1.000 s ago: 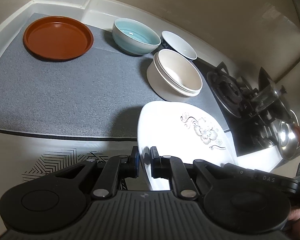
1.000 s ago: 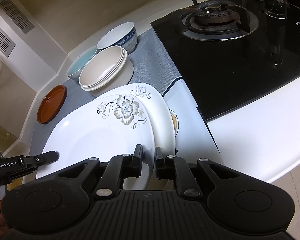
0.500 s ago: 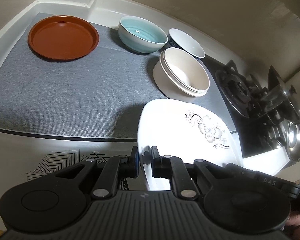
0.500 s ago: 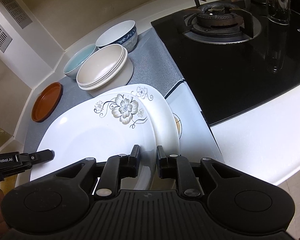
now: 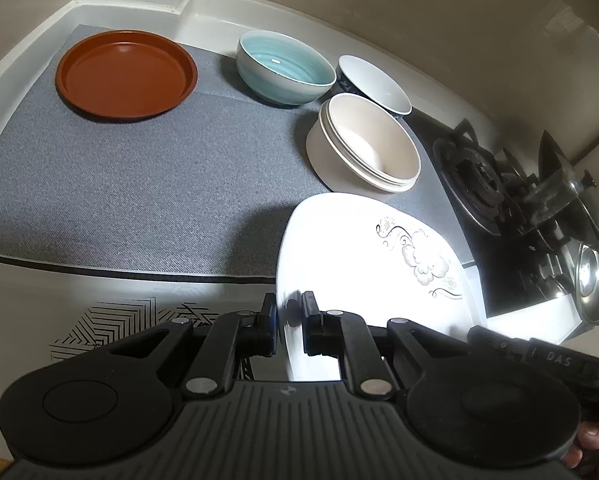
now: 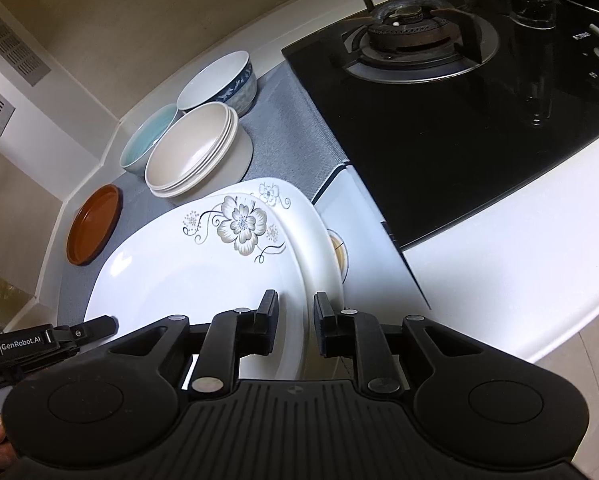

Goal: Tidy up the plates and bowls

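Fingers of your left gripper (image 5: 288, 322) stand narrow, clamped on the near rim of the top floral plate (image 5: 363, 272), which stretches away ahead and to the right of them. Your right gripper (image 6: 295, 322) has just been opening its jaws; the plate's opposite edge (image 6: 295, 280) sits between the fingers, and a gap shows at the right pad. A second floral plate (image 6: 319, 232) lies under the first, its rim showing just right of those fingers. Beyond the left fingers, on the grey mat (image 5: 139, 184), stand the stacked cream bowls (image 5: 367, 148), a teal bowl (image 5: 285, 68), a blue-patterned bowl (image 5: 373, 84), and far left a brown plate (image 5: 125, 74).
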`<state>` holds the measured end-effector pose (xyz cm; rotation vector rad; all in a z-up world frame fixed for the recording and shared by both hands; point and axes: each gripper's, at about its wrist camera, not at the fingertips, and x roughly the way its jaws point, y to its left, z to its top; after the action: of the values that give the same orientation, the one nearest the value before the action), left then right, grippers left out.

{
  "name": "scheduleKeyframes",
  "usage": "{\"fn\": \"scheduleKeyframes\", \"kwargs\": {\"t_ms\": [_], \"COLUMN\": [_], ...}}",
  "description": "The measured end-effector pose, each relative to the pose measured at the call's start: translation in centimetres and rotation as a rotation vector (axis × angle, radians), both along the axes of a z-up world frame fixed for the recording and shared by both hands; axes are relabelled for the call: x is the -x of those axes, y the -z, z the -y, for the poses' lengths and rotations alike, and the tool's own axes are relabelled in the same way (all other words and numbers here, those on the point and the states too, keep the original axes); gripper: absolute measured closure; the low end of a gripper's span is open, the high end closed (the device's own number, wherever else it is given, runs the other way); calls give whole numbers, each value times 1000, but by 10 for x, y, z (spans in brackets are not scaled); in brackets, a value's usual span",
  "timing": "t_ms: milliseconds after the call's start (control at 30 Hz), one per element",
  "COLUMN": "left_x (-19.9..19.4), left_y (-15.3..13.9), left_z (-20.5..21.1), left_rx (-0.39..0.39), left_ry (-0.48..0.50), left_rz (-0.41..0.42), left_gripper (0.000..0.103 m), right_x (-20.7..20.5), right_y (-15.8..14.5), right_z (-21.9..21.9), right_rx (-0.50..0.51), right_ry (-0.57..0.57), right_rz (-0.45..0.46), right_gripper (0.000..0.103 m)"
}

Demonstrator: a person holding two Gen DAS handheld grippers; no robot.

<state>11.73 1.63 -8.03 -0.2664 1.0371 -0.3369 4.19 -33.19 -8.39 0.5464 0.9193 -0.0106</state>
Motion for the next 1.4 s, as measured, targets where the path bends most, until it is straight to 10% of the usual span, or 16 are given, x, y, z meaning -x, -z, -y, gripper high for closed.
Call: {"fn": "scheduleKeyframes", "kwargs": {"t_ms": [733,967,1400], "left_x": [3,13,13], "left_y": [17,4,6], "left_z": [8,3,12], "left_rx": [30,10,-29], "left_ry": [-2,23,30], "left_rz": [11,50,57], "left_gripper": [80,98,92], "right_x": [-7,-11,-6], "right_y": [-13,-7,-7], "right_z": [-1,-4,-7], "right_rx": [198,183,194], "right_ry": [-82,-108,-185], "right_rz": [30,12,-9], "right_gripper": [75,75,83]}}
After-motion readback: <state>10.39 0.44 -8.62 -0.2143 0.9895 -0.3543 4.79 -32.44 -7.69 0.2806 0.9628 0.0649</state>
